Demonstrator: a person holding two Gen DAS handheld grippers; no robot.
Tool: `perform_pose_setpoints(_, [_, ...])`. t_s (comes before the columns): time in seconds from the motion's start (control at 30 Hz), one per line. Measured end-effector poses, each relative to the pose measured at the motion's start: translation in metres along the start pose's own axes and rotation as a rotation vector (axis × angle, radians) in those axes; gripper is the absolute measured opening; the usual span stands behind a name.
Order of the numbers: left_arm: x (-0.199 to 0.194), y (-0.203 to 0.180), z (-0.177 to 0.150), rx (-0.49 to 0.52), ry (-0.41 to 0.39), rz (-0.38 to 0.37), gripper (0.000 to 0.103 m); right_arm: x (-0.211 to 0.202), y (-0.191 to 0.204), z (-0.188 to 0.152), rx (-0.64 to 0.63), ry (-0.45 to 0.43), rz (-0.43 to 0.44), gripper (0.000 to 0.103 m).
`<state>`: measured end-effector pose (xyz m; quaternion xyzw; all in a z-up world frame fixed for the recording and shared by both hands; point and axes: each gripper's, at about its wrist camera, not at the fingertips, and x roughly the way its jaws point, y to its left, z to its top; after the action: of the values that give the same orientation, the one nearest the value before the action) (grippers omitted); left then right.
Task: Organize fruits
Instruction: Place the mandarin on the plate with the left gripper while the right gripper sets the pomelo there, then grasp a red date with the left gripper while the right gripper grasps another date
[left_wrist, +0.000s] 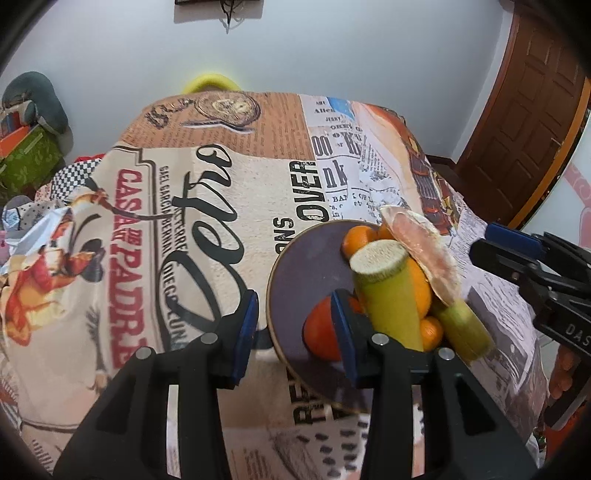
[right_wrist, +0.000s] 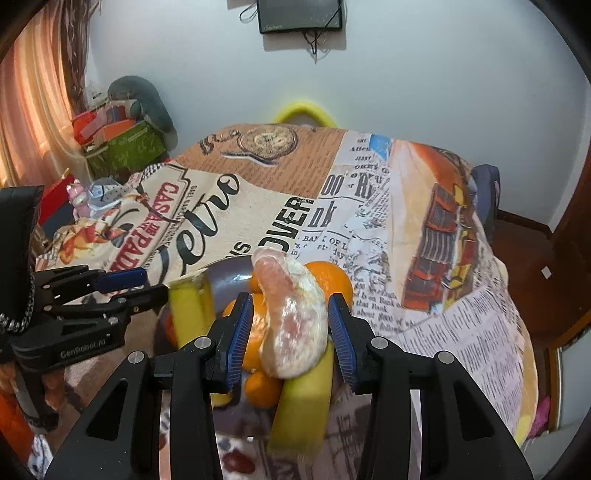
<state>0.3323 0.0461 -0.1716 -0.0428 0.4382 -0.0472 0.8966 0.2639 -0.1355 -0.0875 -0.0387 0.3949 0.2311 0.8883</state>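
A dark round plate (left_wrist: 295, 273) on the printed tablecloth holds several oranges (left_wrist: 321, 332), two yellow-green cane pieces (left_wrist: 391, 295) and a peeled pink pomelo segment (left_wrist: 424, 254) on top. My left gripper (left_wrist: 295, 332) is open over the plate's near left rim, empty. In the right wrist view my right gripper (right_wrist: 290, 328) is open, its jaws on either side of the pomelo segment (right_wrist: 295, 317), which rests on the oranges (right_wrist: 328, 280) and a cane piece (right_wrist: 303, 402). The right gripper also shows in the left wrist view (left_wrist: 524, 258).
The tablecloth (left_wrist: 166, 221) covers the whole table and hangs over its edges. A yellow chair back (right_wrist: 301, 110) stands behind the far edge. A green box (right_wrist: 125, 147) and clutter sit at the left, a wooden door (left_wrist: 524, 110) at the right.
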Motion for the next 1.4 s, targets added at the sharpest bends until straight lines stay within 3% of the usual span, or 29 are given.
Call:
perform_pose_setpoints(0.37, [-0.073, -0.015, -0.027, 0.019, -0.074, -0.003, 0.04, -0.052, 0.016, -0.034, 0.02, -0.024, -0.013, 0.04])
perform_pose_setpoints(0.7, [-0.105, -0.025, -0.068, 0.035, -0.057, 0.004, 0.045, -0.082, 0.03, -0.065, 0.011, -0.01, -0.011, 0.04])
perform_pose_setpoints(1.03, [-0.086, -0.037, -0.106, 0.048, 0.037, -0.01, 0.045, -0.071, 0.03, -0.101, 0.036, 0.069, 0.001, 0.041])
perform_pose_setpoints(1.4, [-0.04, -0.058, -0.12, 0.091, 0.131, -0.047, 0.045, -0.04, 0.026, -0.122, 0.043, 0.165, 0.013, 0.041])
